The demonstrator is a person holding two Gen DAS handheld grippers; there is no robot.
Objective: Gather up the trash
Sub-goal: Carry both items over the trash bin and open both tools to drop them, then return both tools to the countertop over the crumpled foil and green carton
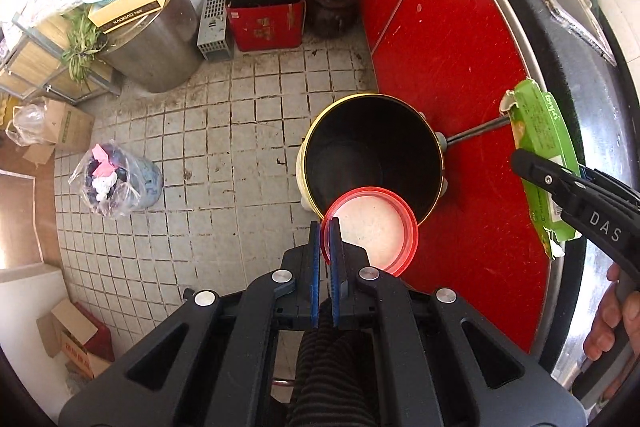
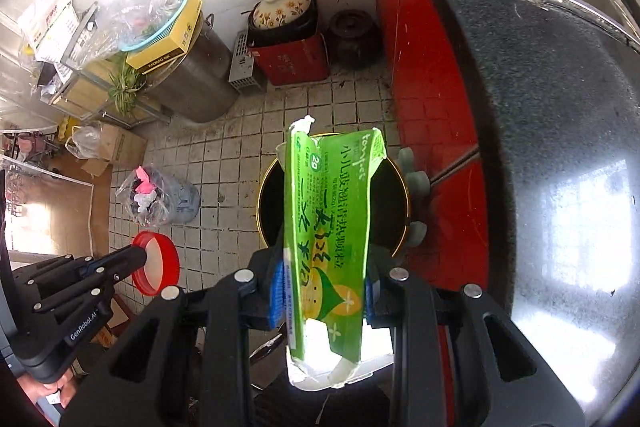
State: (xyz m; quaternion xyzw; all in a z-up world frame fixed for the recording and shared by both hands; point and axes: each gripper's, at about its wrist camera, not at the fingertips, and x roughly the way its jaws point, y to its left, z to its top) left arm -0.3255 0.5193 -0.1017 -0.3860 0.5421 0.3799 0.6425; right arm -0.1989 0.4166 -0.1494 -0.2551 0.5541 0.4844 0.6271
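Down by the red cabinet, two grippers each hold one piece of trash over one open bin.

Leftmost on the tiled floor (image 1: 224,131) sits one clear bag of rubbish (image 1: 114,181) with a pink scrap on top. Next, the left gripper (image 1: 327,239) is clamped on the rim of a single red plastic lid (image 1: 374,231) (translucent, whitish inside), held just above the near edge of the yellow-rimmed bin (image 1: 372,155), whose inside is black. Further right, the right gripper (image 2: 325,291) pinches one flattened green carton (image 2: 332,227), torn white at both ends, directly above the bin's mouth. Its print reads "tonpet", a "29" badge and Chinese characters. "DAS" shows on the right gripper's body, "GenRobot.AI" on the left's, and a yellow box (image 1: 132,1) behind reads "KADIGAO".
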